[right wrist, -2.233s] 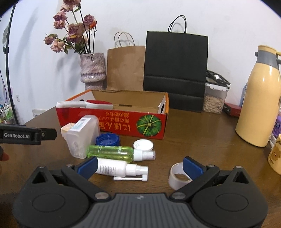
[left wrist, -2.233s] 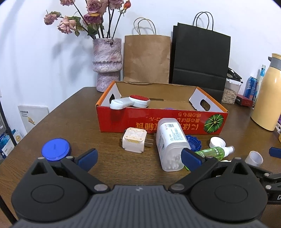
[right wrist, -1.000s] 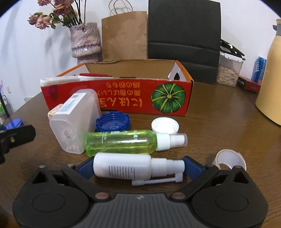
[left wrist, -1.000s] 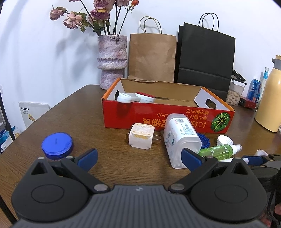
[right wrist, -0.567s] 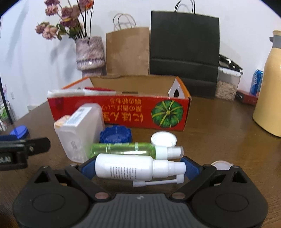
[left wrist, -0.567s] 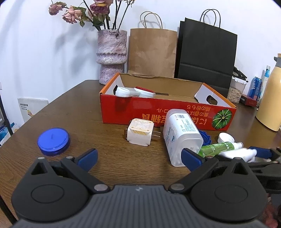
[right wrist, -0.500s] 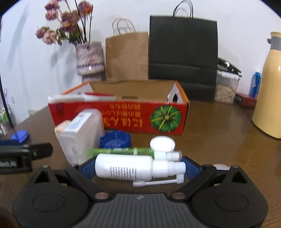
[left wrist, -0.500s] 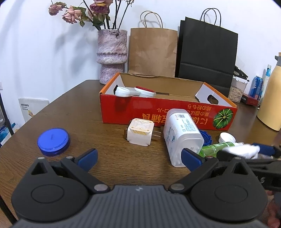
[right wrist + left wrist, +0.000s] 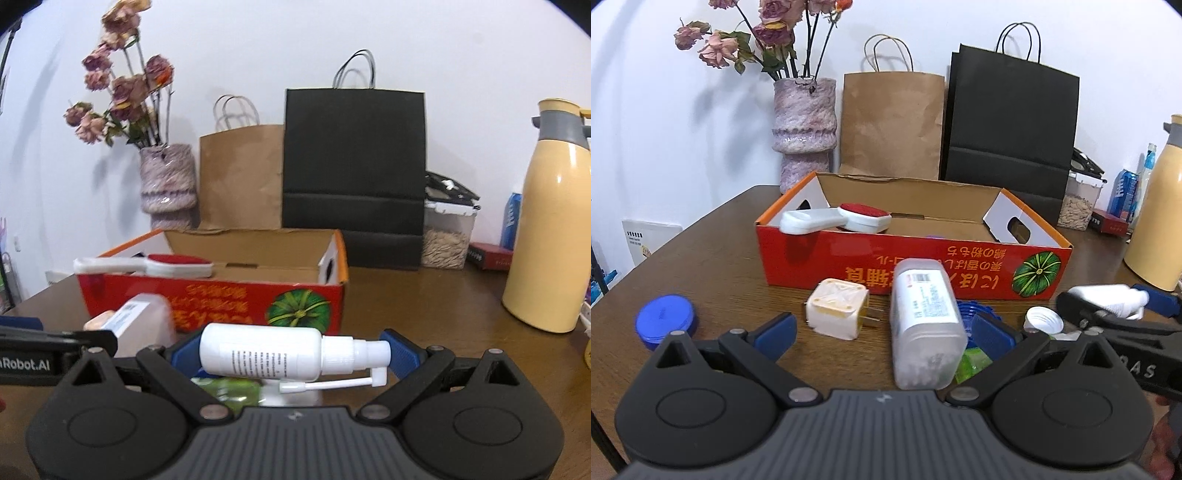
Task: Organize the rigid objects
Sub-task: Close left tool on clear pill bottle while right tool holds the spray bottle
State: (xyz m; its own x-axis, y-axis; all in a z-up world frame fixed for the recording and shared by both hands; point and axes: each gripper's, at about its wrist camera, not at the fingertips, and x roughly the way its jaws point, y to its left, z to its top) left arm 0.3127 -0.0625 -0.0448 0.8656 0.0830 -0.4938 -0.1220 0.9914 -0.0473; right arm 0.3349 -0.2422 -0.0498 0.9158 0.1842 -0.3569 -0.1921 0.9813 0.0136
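Observation:
My right gripper (image 9: 284,354) is shut on a white spray bottle (image 9: 258,356), held sideways above the table in front of the red cardboard box (image 9: 221,299). From the left wrist view the right gripper (image 9: 1112,301) hangs at the right with the white bottle (image 9: 1104,295) in it. My left gripper (image 9: 882,332) is open low over the table, its fingers either side of a white plug adapter (image 9: 836,314) and a translucent container (image 9: 923,321) lying on its side. A green spray bottle (image 9: 971,365), a white cap (image 9: 1043,321) and a blue lid (image 9: 665,321) lie on the table. A white and red brush (image 9: 834,219) rests on the box rim.
Behind the box stand a vase of dried flowers (image 9: 805,129), a brown paper bag (image 9: 892,125) and a black paper bag (image 9: 1012,125). A yellow thermos jug (image 9: 550,236) and a clear food container (image 9: 447,236) stand at the right. Table edge runs along the left.
My right gripper moved over the white spray bottle, shut on it and lifted it off the table. The left gripper has edged closer to the plug adapter and the translucent container.

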